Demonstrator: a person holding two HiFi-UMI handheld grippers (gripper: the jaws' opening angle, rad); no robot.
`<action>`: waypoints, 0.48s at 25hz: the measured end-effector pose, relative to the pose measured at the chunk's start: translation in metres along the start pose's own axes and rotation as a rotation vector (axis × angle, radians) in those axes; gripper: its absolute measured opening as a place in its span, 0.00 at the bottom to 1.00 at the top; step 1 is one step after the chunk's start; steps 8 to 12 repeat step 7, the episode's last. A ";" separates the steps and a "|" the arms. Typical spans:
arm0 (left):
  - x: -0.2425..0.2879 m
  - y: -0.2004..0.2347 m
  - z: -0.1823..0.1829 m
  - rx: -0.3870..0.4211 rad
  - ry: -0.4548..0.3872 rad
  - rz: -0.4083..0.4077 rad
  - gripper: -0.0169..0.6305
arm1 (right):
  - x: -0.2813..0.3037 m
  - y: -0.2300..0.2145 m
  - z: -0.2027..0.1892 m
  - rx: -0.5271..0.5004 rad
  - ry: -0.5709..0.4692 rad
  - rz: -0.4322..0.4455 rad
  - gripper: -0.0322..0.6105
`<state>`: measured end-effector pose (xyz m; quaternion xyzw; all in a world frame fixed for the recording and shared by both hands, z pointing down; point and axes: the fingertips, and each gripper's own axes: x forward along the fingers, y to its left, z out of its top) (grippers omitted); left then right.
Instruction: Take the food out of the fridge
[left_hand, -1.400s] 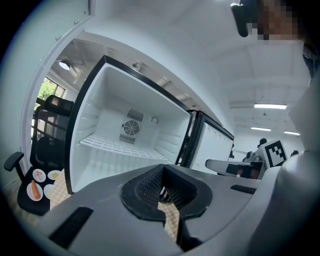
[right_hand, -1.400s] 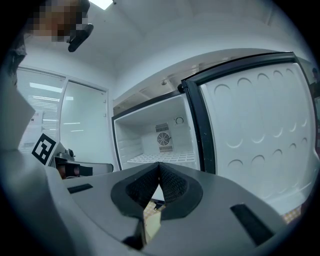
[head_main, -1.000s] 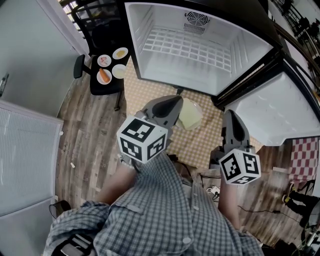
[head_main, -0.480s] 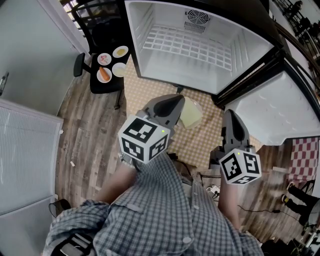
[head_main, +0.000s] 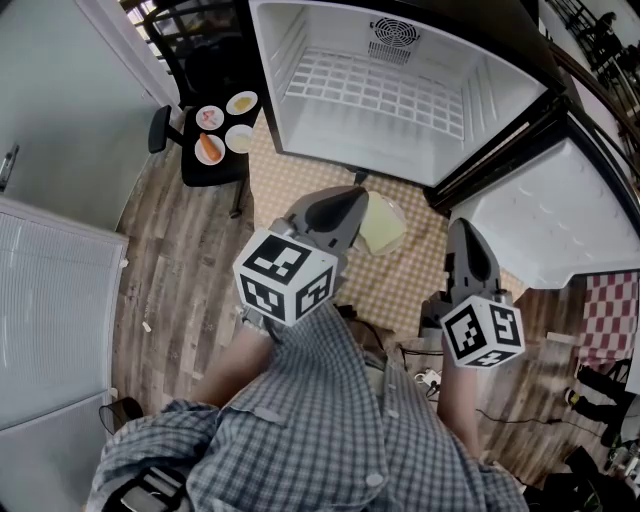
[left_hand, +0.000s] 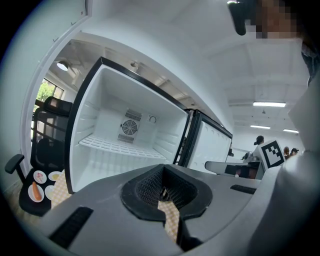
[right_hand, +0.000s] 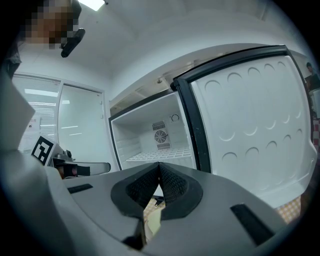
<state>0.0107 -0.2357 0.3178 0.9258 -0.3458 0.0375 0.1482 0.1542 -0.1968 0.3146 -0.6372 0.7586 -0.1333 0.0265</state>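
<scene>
Pale round thing (head_main: 383, 228): half hidden behind left gripper (head_main: 352, 200), identity unclear. Fridge door (head_main: 560, 225) cut by right edge. Food (head_main: 208, 148) on far plates (head_main: 239, 140) too small to name.

Smooth, faintly glossy white plastic lining the far fridge (head_main: 300, 60), white coated wire shelf (head_main: 380, 95), matt wood-grain plank floor (head_main: 180, 260), matt grey plastic left gripper (head_main: 353, 197) and right gripper (head_main: 462, 228), ribbed black pads (left_hand: 150, 187), soft checked cloth shirt (head_main: 320, 430)

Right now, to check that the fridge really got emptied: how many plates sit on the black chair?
4, all on the chair: upper-left plate, upper-right plate, lower-right plate, and lower-left plate holding something orange. None appears hidden.
</scene>
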 end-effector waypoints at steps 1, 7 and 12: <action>0.000 0.000 0.000 -0.001 0.000 0.000 0.04 | 0.000 0.000 0.000 0.001 0.001 0.000 0.06; -0.002 0.000 -0.001 -0.006 -0.005 0.002 0.04 | -0.001 0.002 -0.001 -0.006 0.004 0.005 0.06; -0.002 0.000 -0.001 -0.006 -0.005 0.002 0.04 | -0.001 0.002 -0.001 -0.006 0.004 0.005 0.06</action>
